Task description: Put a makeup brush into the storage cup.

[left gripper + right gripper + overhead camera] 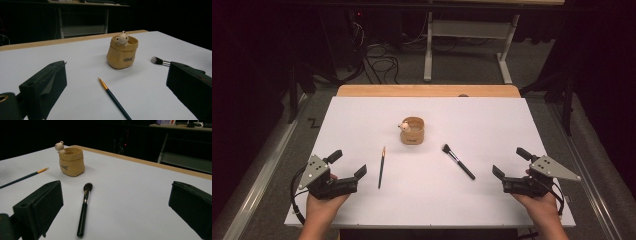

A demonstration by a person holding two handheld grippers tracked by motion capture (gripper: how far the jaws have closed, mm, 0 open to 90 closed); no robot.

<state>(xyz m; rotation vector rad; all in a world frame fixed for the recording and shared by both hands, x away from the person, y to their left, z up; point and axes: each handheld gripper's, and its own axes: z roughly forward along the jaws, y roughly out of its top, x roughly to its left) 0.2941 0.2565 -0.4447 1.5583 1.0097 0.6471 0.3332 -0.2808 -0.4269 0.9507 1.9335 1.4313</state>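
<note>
1. At the bottom of the high view, a person's two hands hold a pair of black two-jaw grippers over the near edge of a white table sheet (492, 120). The left gripper (349, 164) sits at lower left and the right gripper (508, 161) at lower right, each topped by a grey three-cornered plate.

2. Both claws are released: in each gripper view the two black jaws stand wide apart at the frame's lower corners, with nothing between them but bare sheet.

3. Just ahead of the left gripper lies a slim dark-handled paintbrush with a gold ferrule (381, 168), flat on the sheet in the lower centre-left of the high view, its tip toward the far side. In the left gripper view it runs from the bottom centre upward (113, 98).

4. Ahead of the right gripper lies a black-handled makeup brush with a dark soft head (458, 161), flat and slanted, right of centre. The right gripper view shows it between the jaws, head away from the camera (83, 209).

5. Farther back, at the centre of the sheet, stands a tan sack-shaped holder with a small pale bear figure on its rim (412, 131), upright, well apart from both brushes.

6. Beyond the sheet, a strip of wooden table edge (427, 90) crosses the upper middle.
</note>
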